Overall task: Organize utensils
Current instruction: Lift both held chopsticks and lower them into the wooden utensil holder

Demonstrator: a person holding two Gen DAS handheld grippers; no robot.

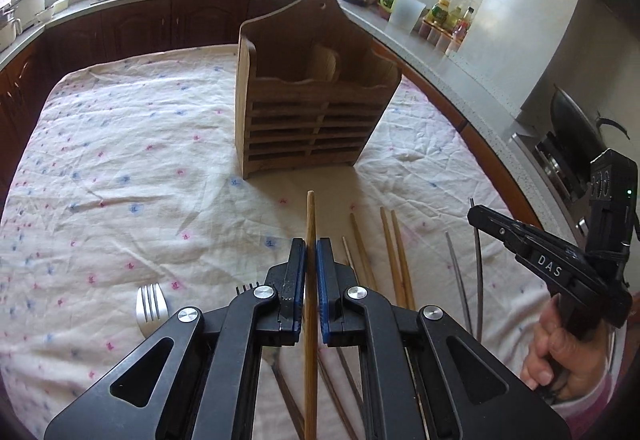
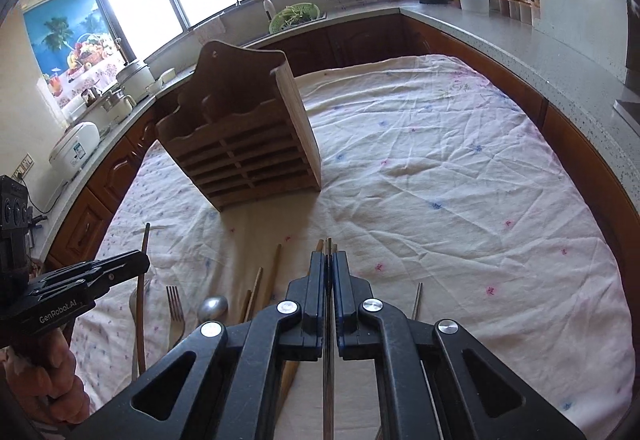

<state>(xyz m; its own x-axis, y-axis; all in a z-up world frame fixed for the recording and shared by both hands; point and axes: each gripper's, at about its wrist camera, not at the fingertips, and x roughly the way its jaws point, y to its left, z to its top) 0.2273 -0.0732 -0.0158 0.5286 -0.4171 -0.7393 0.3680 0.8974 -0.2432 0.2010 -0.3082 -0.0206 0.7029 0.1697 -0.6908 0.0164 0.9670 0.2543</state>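
My left gripper [image 1: 311, 246] is shut on a light wooden chopstick [image 1: 310, 216] that sticks out past the blue pads toward the wooden utensil holder [image 1: 316, 108]. The holder stands upright on the flowered cloth, with two top compartments and a slatted front. My right gripper [image 2: 329, 258] is shut on a thin metal chopstick [image 2: 329, 246]. In the right wrist view the left gripper [image 2: 142, 260] shows at the left edge with its chopstick [image 2: 140, 304] lifted off the cloth. Both grippers hover short of the holder [image 2: 248, 144].
Loose wooden chopsticks [image 1: 396, 252] and metal chopsticks [image 1: 456, 272] lie on the cloth [image 1: 120, 160] near me. A fork [image 2: 175, 304] and a spoon [image 2: 213, 308] lie to the left. Kitchen counters with a sink, kettle and jars ring the table.
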